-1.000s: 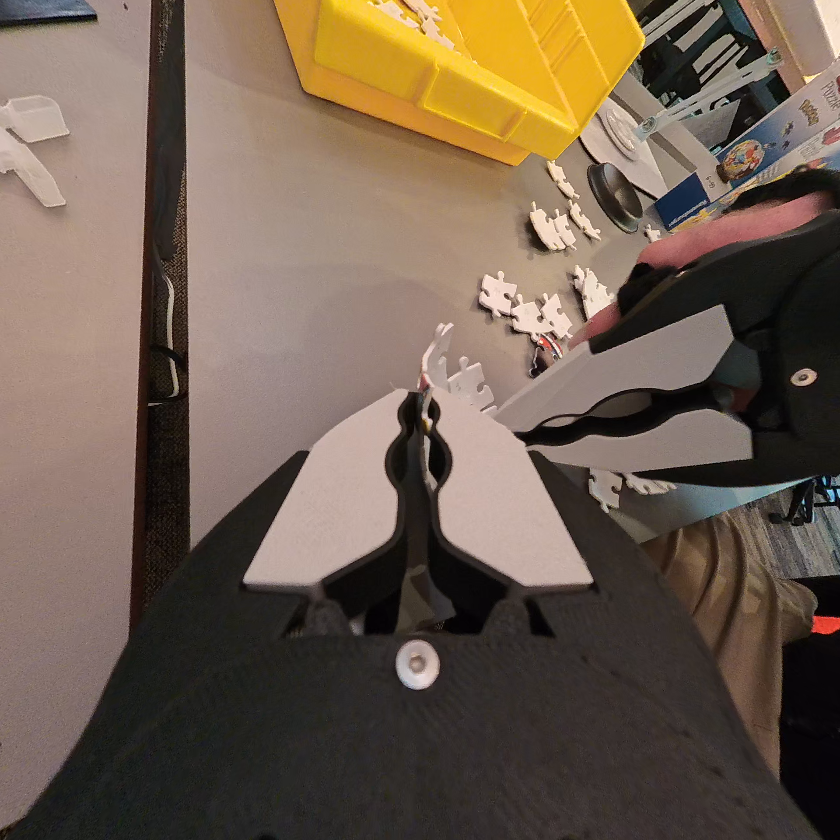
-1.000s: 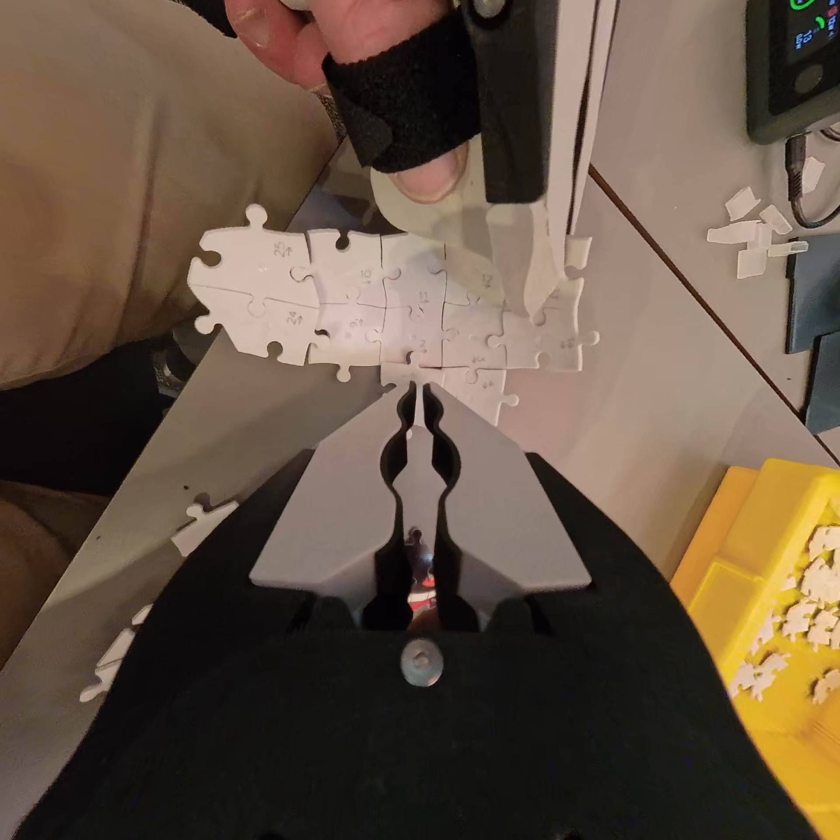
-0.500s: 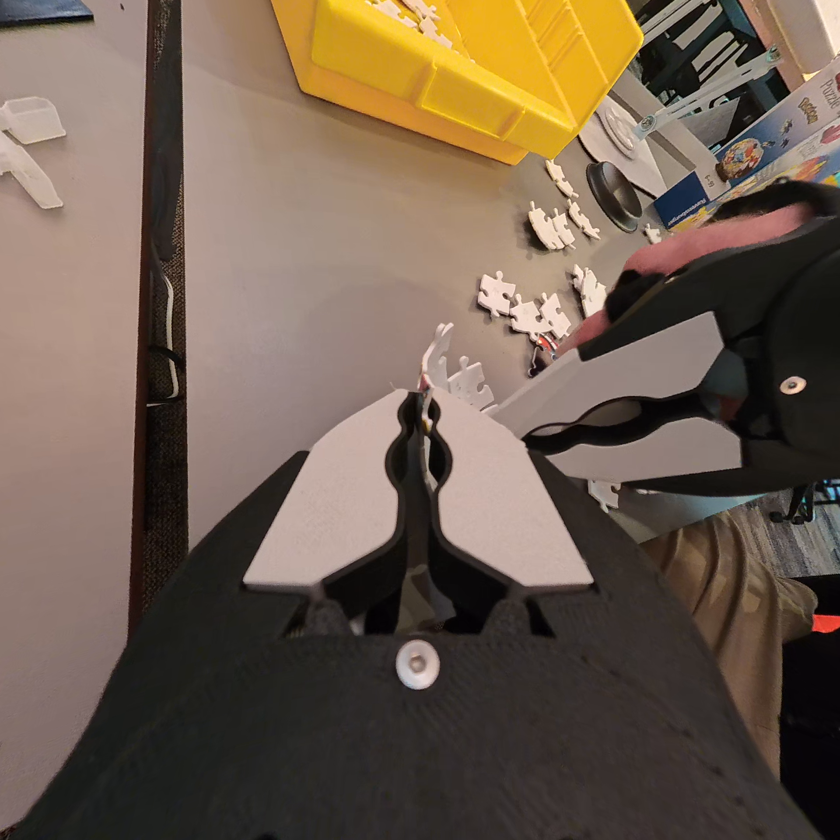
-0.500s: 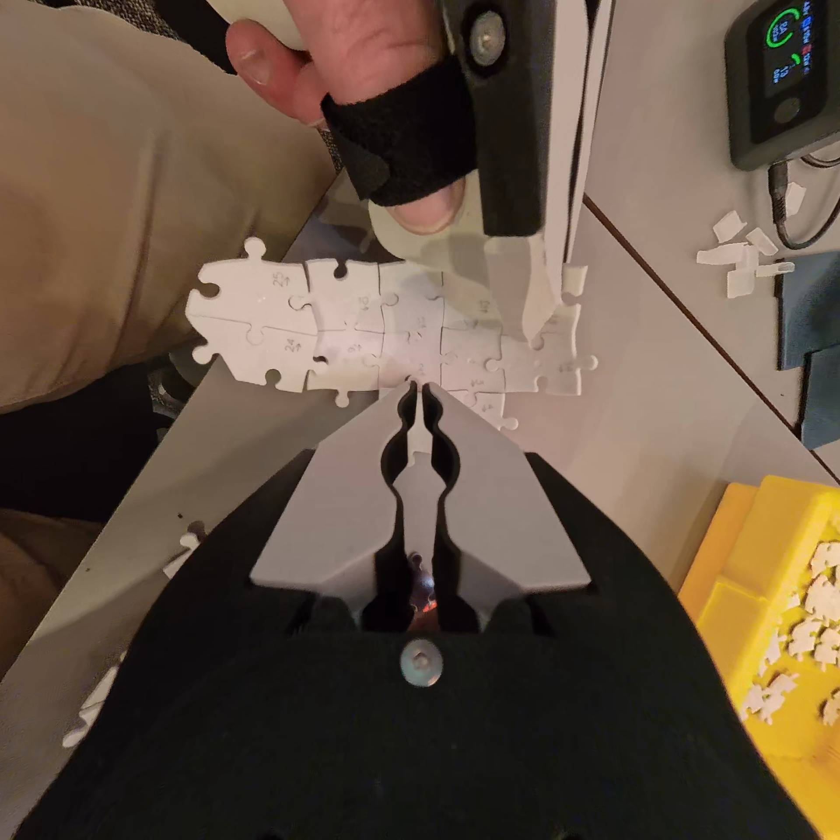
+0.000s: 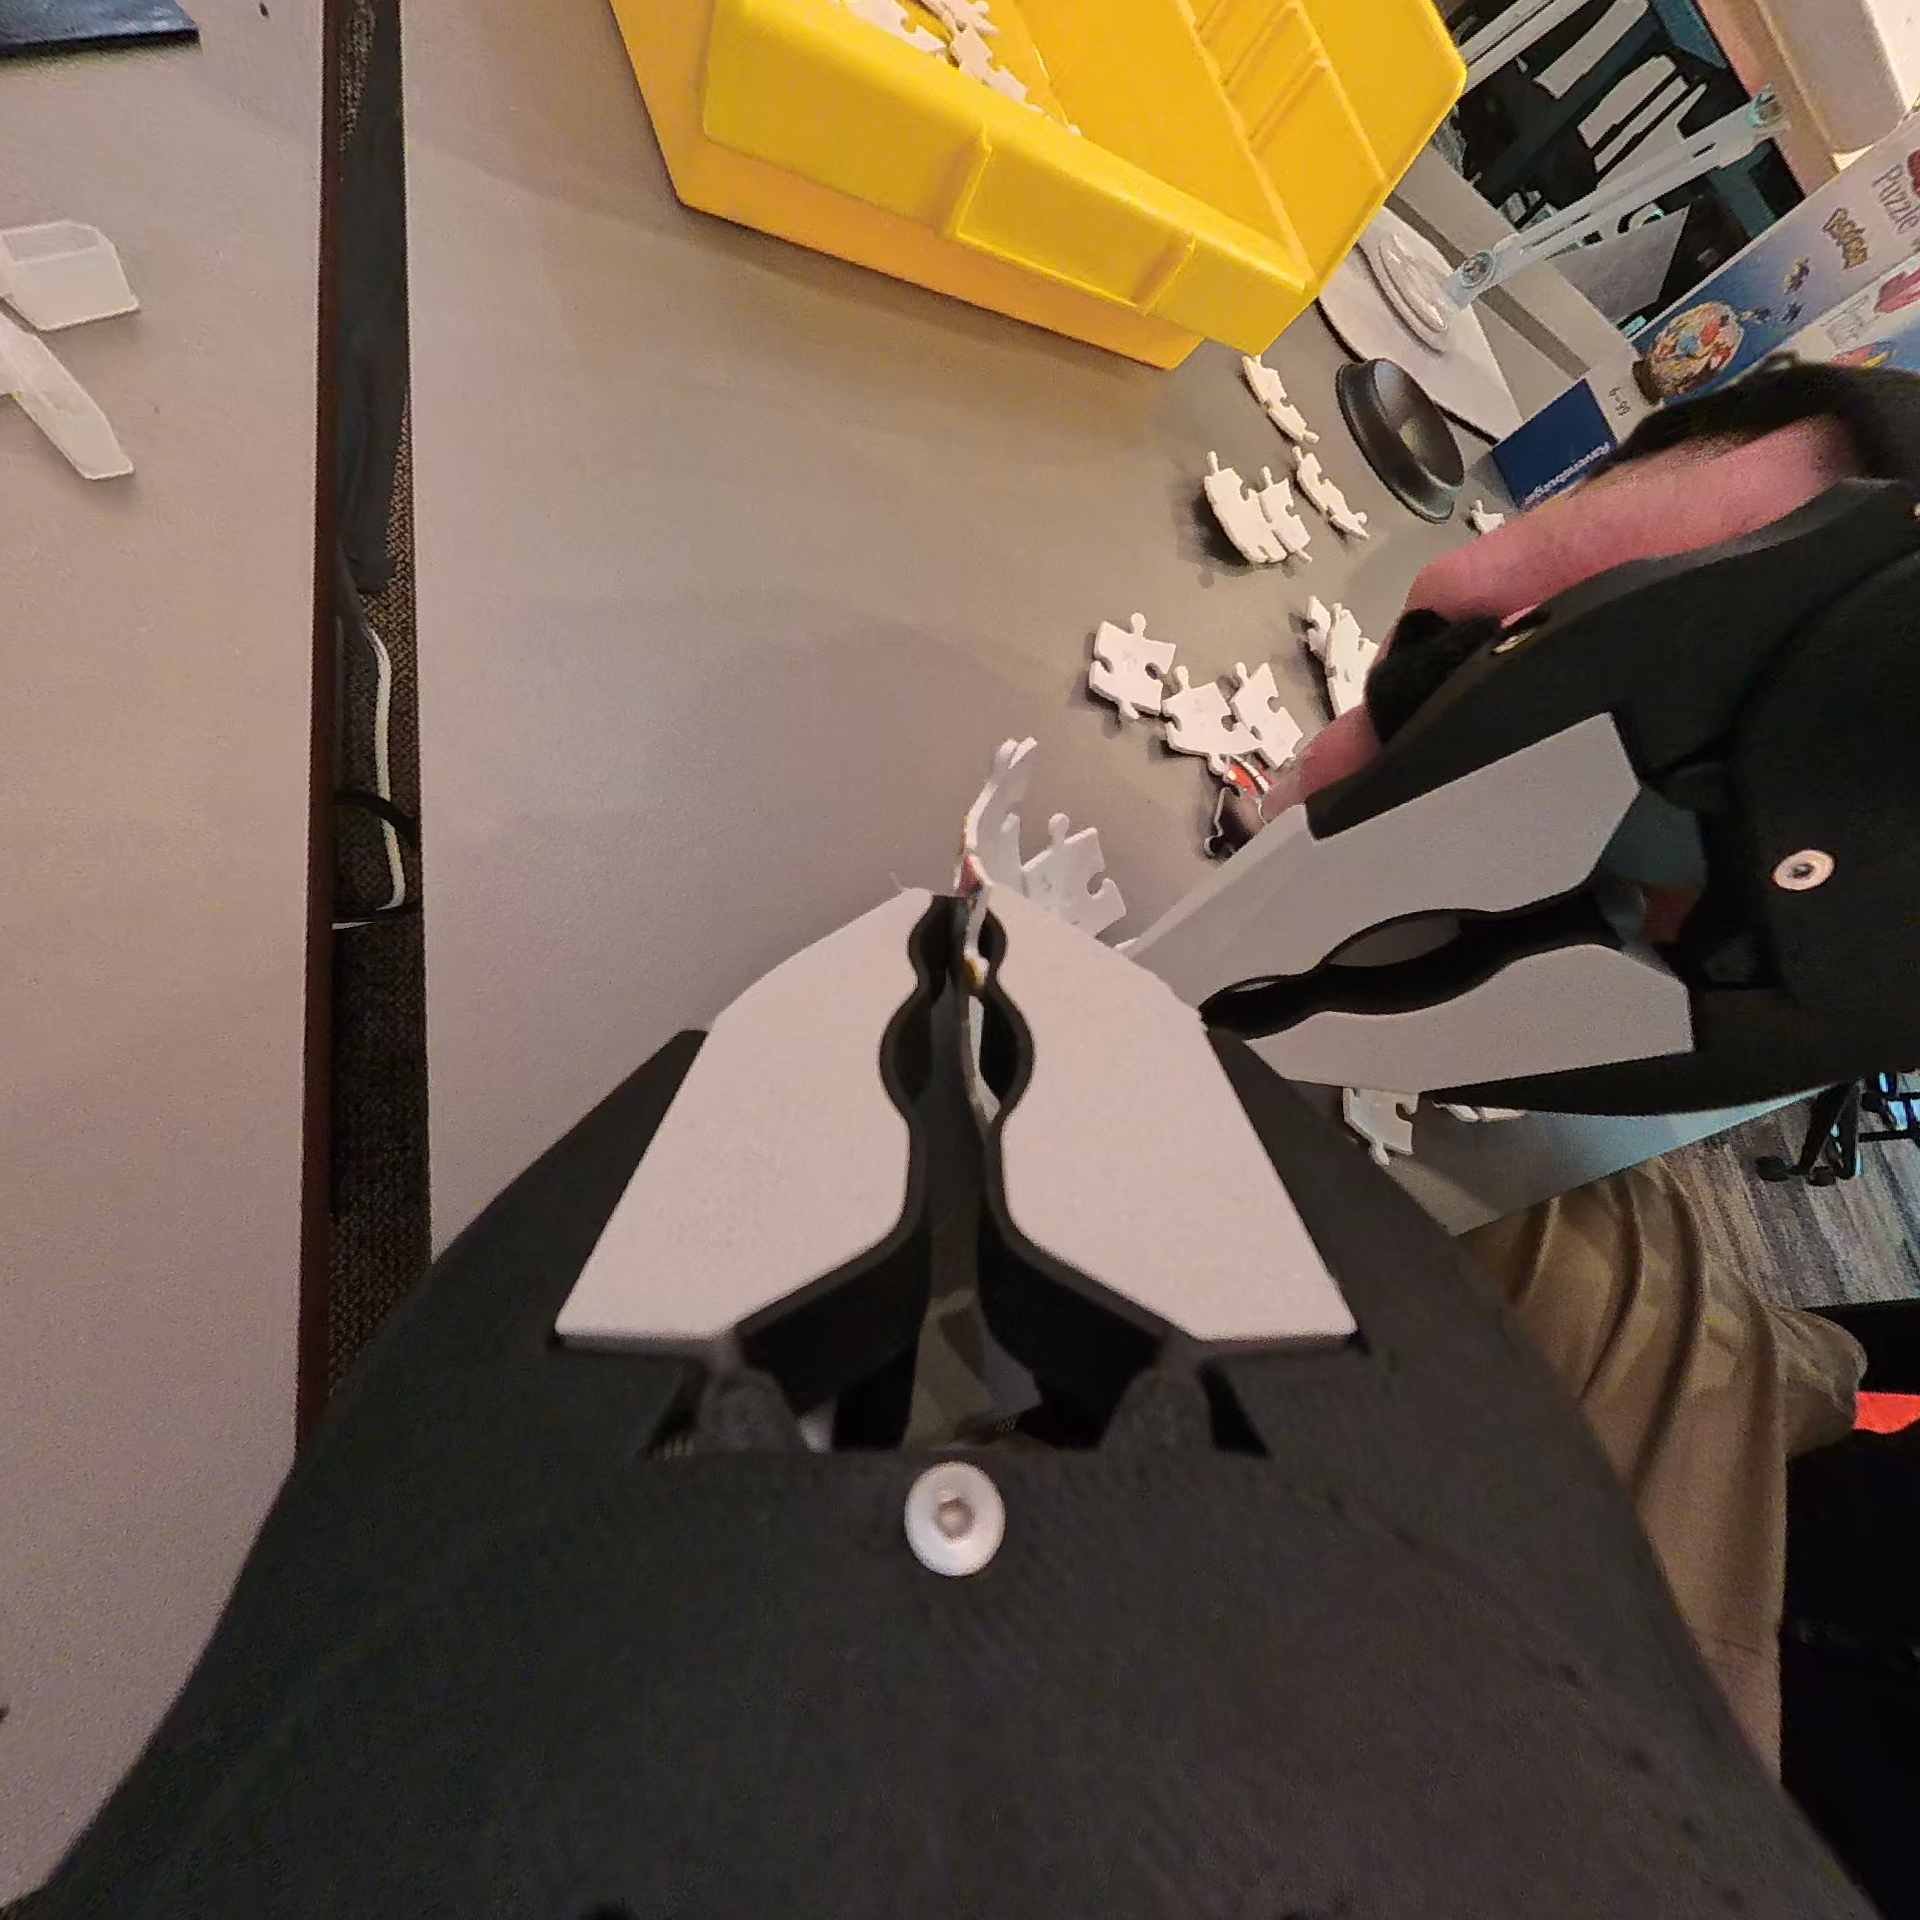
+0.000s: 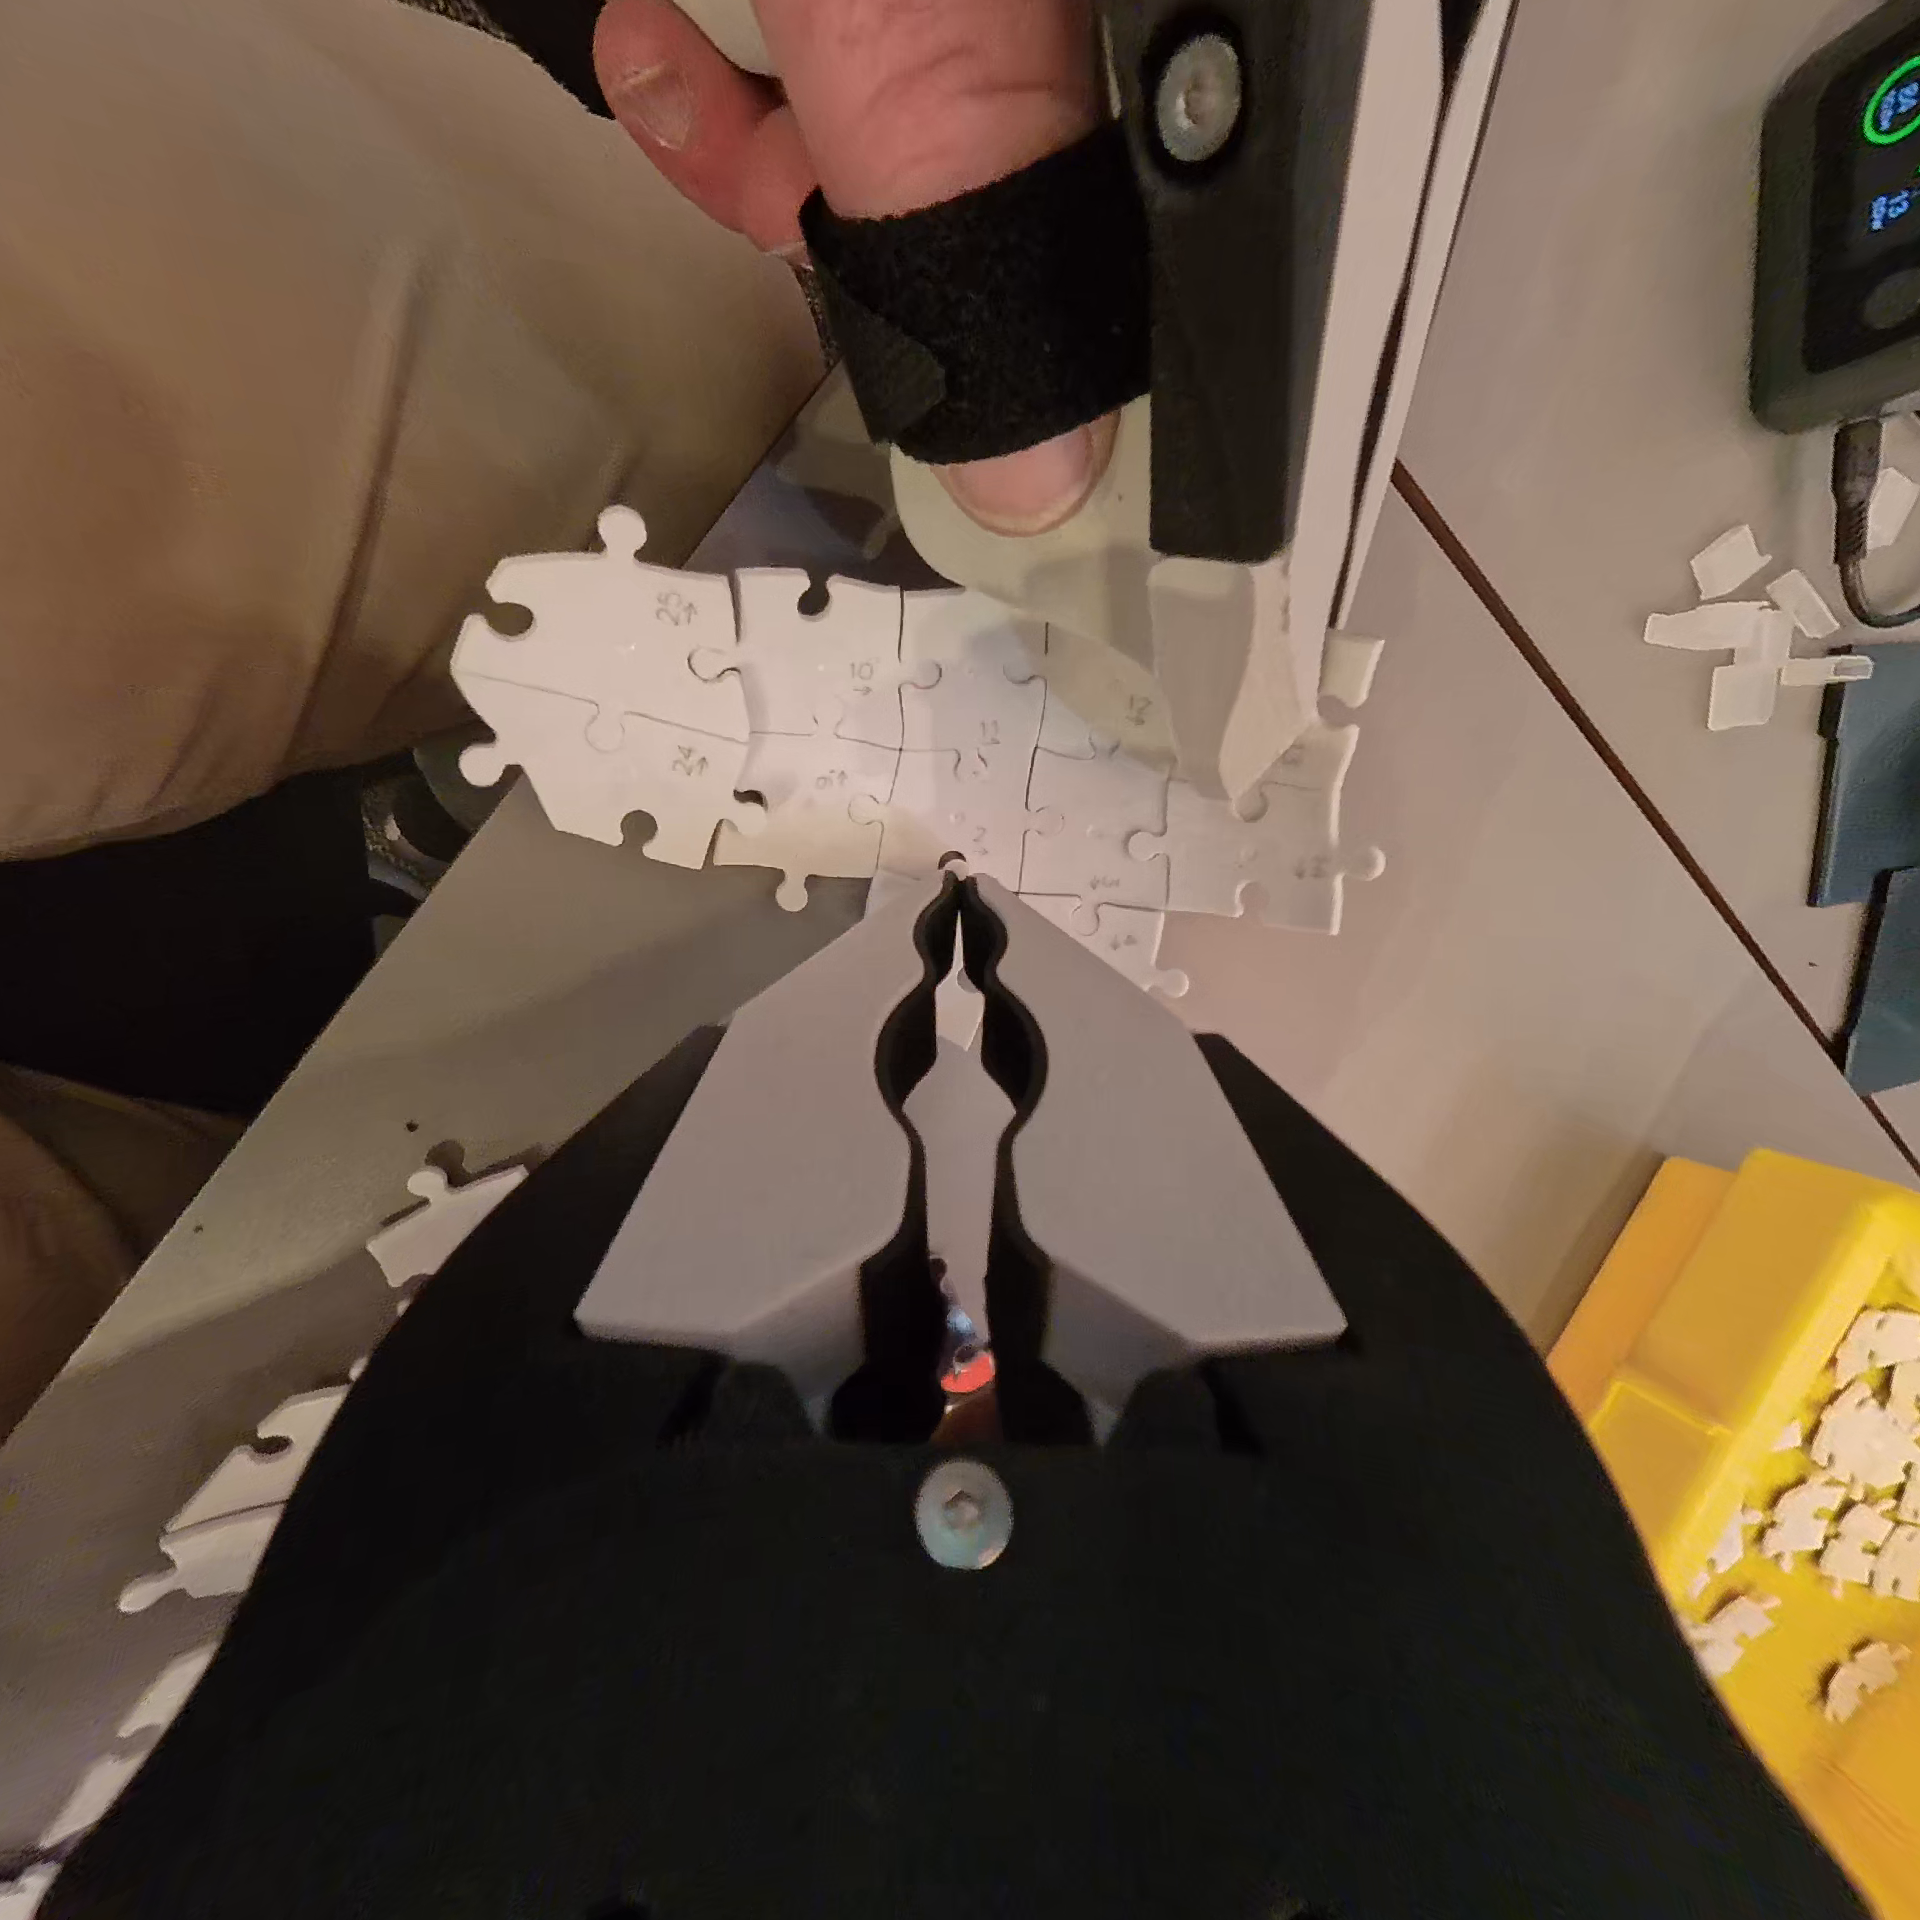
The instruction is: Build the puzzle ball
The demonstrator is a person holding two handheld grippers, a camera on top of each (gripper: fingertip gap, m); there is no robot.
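Your right hand-held gripper (image 6: 958,883) has closed up on the panel's lower piece; left hand-held gripper (image 6: 1262,764) stays clamped on the joined puzzle panel (image 6: 914,738), held above the tabletop (image 6: 1455,987), so the seating looks nearly done.

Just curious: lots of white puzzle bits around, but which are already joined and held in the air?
The curved sheet of joined pieces, pinched by both grippers. The other pieces lie on the table or in the yellow bin.
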